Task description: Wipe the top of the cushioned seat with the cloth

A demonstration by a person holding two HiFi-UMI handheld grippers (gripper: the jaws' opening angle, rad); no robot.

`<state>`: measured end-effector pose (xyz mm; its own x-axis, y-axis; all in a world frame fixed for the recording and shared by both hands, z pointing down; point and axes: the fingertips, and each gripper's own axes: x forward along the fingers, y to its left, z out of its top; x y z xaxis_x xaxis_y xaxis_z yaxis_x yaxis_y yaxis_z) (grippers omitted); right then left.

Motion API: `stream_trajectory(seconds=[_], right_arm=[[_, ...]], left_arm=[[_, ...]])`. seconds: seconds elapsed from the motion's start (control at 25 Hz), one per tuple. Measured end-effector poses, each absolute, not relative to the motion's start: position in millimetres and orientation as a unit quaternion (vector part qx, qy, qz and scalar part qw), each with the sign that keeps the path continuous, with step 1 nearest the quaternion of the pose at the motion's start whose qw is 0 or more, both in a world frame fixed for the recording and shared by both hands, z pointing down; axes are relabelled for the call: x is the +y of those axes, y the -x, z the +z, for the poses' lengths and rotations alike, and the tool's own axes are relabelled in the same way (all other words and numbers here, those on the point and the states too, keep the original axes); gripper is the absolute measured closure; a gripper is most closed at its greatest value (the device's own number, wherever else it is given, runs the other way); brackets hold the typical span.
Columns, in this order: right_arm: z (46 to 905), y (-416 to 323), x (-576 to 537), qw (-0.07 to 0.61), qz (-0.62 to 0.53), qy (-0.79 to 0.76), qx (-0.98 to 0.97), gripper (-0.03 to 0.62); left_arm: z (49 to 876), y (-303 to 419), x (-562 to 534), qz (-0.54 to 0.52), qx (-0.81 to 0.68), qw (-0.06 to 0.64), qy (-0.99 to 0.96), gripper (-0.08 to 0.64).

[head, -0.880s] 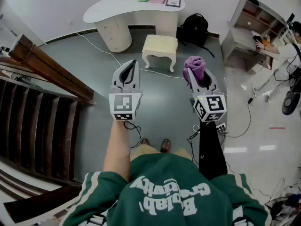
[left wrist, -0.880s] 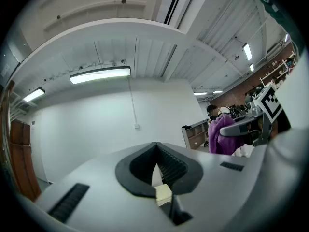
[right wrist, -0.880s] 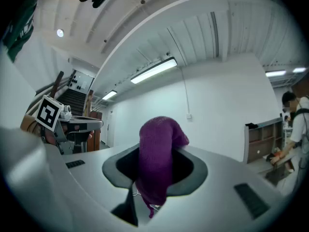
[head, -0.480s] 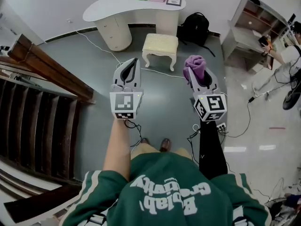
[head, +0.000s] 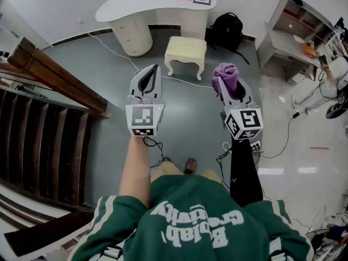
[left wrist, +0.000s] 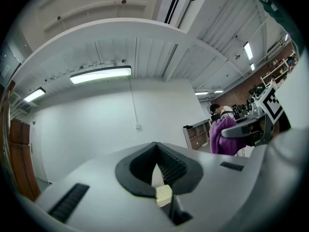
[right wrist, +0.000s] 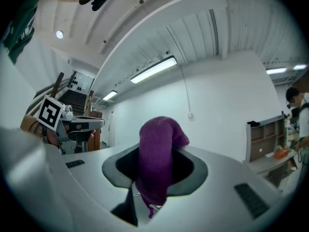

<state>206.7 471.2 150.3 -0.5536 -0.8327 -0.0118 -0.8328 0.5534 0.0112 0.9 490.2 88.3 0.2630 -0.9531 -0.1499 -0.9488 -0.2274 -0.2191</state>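
A cream cushioned seat (head: 185, 49) on white carved legs stands on the grey floor ahead of me, in front of a white desk. My right gripper (head: 222, 79) is shut on a purple cloth (head: 225, 73), bunched at the jaw tips; the cloth (right wrist: 158, 156) fills the gap in the right gripper view. My left gripper (head: 154, 67) is shut with nothing held, its jaws meeting at the tips (left wrist: 156, 146). Both grippers are held up at chest height, well short of the seat. A sliver of the seat (left wrist: 163, 195) shows through the left jaws.
A curved white desk (head: 152, 10) stands behind the seat with a green item, a pink book and a framed picture on it. A black backpack (head: 226, 32) sits right of the seat. Wooden stairs (head: 43, 113) run along the left. Cables cross the floor. A shelf unit (head: 288, 34) is at right.
The view has shifted slightly toward the seat. Both grippers keep their pose, the cloth still held. A person at the right shelf has moved out of the head view.
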Motion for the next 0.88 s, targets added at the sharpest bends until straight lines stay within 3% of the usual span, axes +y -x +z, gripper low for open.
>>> stream_trajectory(seconds=[0.44,0.88], right_arm=[[161.9,-189.4,454.6,-0.005,-0.002,0.468,0.884,0.454],[172.7,-158.5,357.0,-0.029,-0.004,0.487,0.873,0.453]], left_arm=[[90.7,22.7,475.6,-0.015,0.612,0.135,0.779,0.545],[99.9,50.7,362.6,-0.01,0.588,0.134,0.798,0.545]])
